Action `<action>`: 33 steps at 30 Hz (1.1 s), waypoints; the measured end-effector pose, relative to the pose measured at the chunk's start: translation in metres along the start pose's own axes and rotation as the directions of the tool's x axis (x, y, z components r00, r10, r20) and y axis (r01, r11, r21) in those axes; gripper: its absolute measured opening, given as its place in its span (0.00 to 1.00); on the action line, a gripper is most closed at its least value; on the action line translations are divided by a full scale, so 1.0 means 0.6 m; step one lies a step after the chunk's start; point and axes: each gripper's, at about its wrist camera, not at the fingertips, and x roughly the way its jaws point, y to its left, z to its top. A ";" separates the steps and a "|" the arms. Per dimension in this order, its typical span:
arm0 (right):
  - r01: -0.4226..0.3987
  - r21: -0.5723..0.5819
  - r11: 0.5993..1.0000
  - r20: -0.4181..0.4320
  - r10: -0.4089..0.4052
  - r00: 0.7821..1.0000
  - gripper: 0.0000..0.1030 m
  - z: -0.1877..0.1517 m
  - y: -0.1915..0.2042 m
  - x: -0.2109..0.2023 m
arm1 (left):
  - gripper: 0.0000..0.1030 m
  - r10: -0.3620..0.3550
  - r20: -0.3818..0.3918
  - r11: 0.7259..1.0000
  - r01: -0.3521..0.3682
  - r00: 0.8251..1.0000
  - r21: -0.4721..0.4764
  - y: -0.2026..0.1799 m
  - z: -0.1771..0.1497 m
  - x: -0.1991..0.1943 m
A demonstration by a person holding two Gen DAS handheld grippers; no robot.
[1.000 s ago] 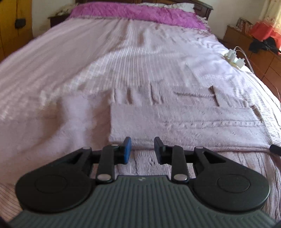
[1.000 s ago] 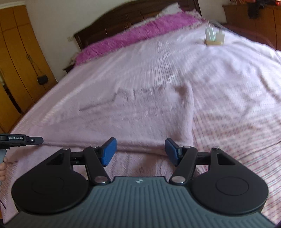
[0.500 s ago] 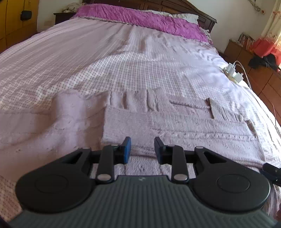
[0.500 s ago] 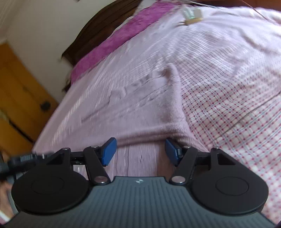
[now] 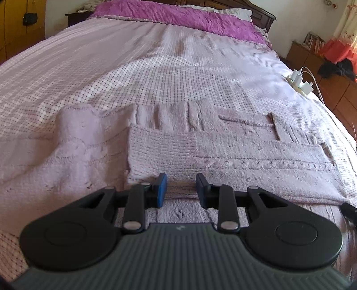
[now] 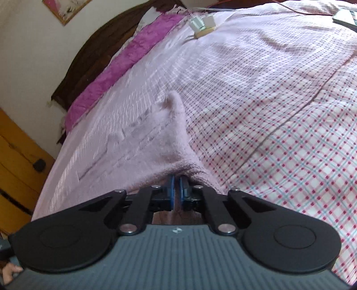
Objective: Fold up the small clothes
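Observation:
A pale lilac knitted garment (image 5: 223,151) lies flat on the bed, with one part folded over its middle. My left gripper (image 5: 181,188) is open, its blue-padded fingers just above the garment's near edge with nothing between them. In the right wrist view, my right gripper (image 6: 175,193) is shut on the garment's near right edge (image 6: 169,145), and the knit bunches up around the pads. The right gripper's tip (image 5: 348,210) shows at the right edge of the left wrist view.
The bed has a checked pink and white sheet (image 6: 279,111) and a purple blanket (image 5: 178,15) at the headboard. A power strip with white chargers (image 5: 301,82) lies on the bed's right side. Wooden drawers (image 5: 334,73) stand to the right, a yellow wardrobe (image 6: 15,178) to the left.
My right gripper has closed from wide open onto the garment's edge and tilted toward the bed. My left gripper has stayed open and moved slightly closer to the garment.

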 end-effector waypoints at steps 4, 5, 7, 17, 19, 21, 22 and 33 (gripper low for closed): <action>-0.021 -0.059 0.998 -0.027 0.020 0.999 0.11 0.001 0.021 -0.014 | 0.30 0.012 0.001 1.000 -0.012 1.000 -0.009 -0.002 0.002 -0.009; -0.033 -0.084 0.996 -0.030 0.031 0.999 0.14 0.000 0.028 -0.018 | 0.30 0.017 0.001 1.000 -0.017 1.000 -0.012 -0.003 0.002 -0.014; -0.052 -0.130 0.990 -0.035 0.048 0.998 0.23 -0.004 0.040 -0.025 | 0.30 0.035 0.005 0.999 -0.035 0.999 -0.015 -0.002 0.001 -0.030; -0.121 -0.256 0.959 -0.019 0.121 0.993 0.60 -0.021 0.092 -0.050 | 0.30 0.163 0.061 0.981 -0.155 0.985 -0.115 0.066 -0.006 -0.137; -0.134 -0.265 0.955 -0.024 0.132 0.991 0.61 -0.025 0.097 -0.051 | 0.30 0.208 0.077 0.971 -0.197 0.975 -0.135 0.093 -0.002 -0.160; -0.139 -0.267 0.954 -0.030 0.136 0.990 0.61 -0.028 0.102 -0.050 | 0.30 0.259 0.091 0.956 -0.241 0.962 -0.167 0.124 0.000 -0.181; -0.143 -0.266 0.953 -0.034 0.139 0.990 0.61 -0.030 0.103 -0.050 | 0.30 0.283 0.096 0.947 -0.262 0.954 -0.187 0.139 0.001 -0.191; -0.144 -0.273 0.951 -0.051 0.135 0.990 0.63 -0.044 0.118 -0.053 | 0.47 0.529 0.113 0.794 -0.443 0.841 -0.416 0.338 0.002 -0.232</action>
